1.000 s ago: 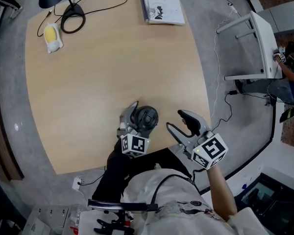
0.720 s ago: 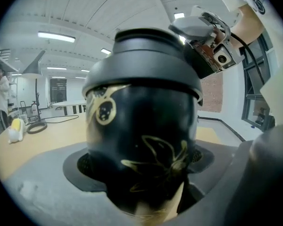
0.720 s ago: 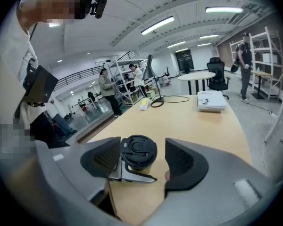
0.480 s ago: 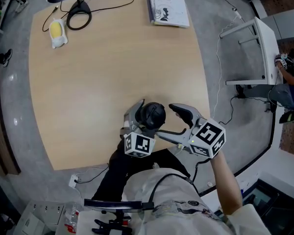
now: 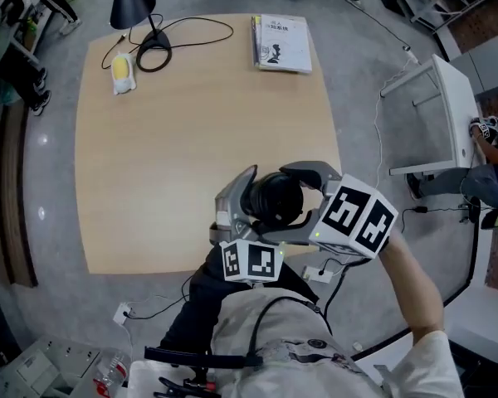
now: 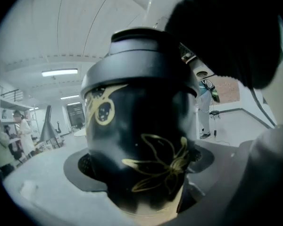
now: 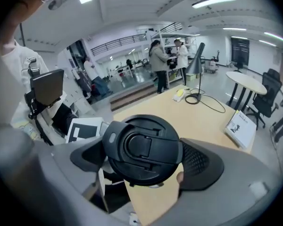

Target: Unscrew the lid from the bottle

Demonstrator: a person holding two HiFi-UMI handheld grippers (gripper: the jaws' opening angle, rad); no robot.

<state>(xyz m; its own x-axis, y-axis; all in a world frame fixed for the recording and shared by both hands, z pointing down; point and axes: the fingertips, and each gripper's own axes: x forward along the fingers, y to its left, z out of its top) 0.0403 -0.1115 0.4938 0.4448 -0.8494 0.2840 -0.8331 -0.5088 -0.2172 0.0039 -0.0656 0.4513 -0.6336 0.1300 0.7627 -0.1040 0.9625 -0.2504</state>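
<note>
When checked from overhead, counted two grippers, one pale wooden table [image 5: 191, 139], one black desk lamp [image 5: 133, 2], one white booklet [image 5: 280, 44]. Found left gripper [image 5: 249, 210] clamped on one black bottle [image 6: 141, 145] above table's near right corner. Found right gripper [image 5: 303, 206] jaws opening, straddling one round black lid [image 7: 144, 149]. Saw bottle's gold flower print in left gripper view only, lid's flip latch in right gripper view only.
</note>
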